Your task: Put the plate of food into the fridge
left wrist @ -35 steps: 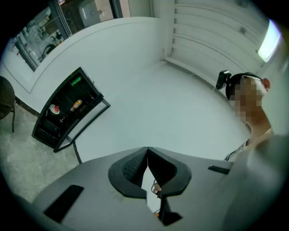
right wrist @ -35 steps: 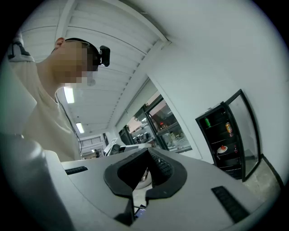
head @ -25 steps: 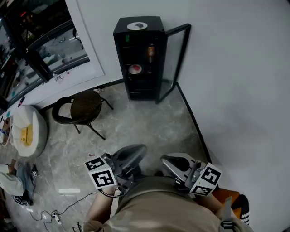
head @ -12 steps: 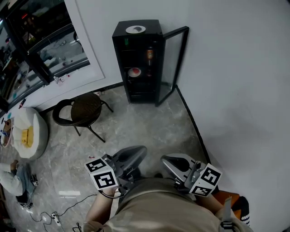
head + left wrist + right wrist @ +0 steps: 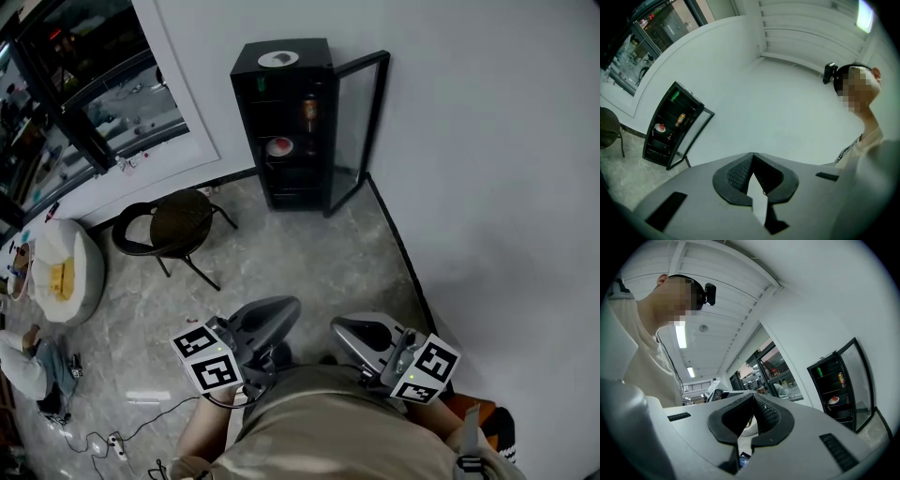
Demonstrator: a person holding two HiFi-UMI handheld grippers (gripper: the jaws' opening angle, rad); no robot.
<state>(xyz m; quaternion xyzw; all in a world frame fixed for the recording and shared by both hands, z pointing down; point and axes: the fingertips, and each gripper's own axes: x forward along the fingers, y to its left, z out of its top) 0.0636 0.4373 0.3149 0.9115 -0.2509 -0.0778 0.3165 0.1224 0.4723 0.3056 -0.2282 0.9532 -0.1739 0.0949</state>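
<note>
A small black fridge (image 5: pixel 286 122) stands against the far wall, its glass door (image 5: pixel 361 127) swung open to the right. A white plate of red food (image 5: pixel 278 146) sits on a middle shelf inside, with a can (image 5: pixel 309 111) on the shelf above. Another plate (image 5: pixel 278 59) lies on the fridge top. The same fridge (image 5: pixel 670 124) shows small in the left gripper view, and the fridge (image 5: pixel 836 385) appears at the right of the right gripper view. My left gripper (image 5: pixel 286 311) and right gripper (image 5: pixel 345 333) are held close to the person's body, both shut and empty, far from the fridge.
A dark round chair (image 5: pixel 169 225) stands on the marble floor left of the fridge. A white beanbag (image 5: pixel 61 272) with a yellow item lies at the far left. Cables (image 5: pixel 112 441) trail on the floor near my left. A white wall (image 5: pixel 497 187) runs along the right.
The view has shifted slightly; the grippers stay held near the body, still shut. The plate stays on the fridge shelf.
</note>
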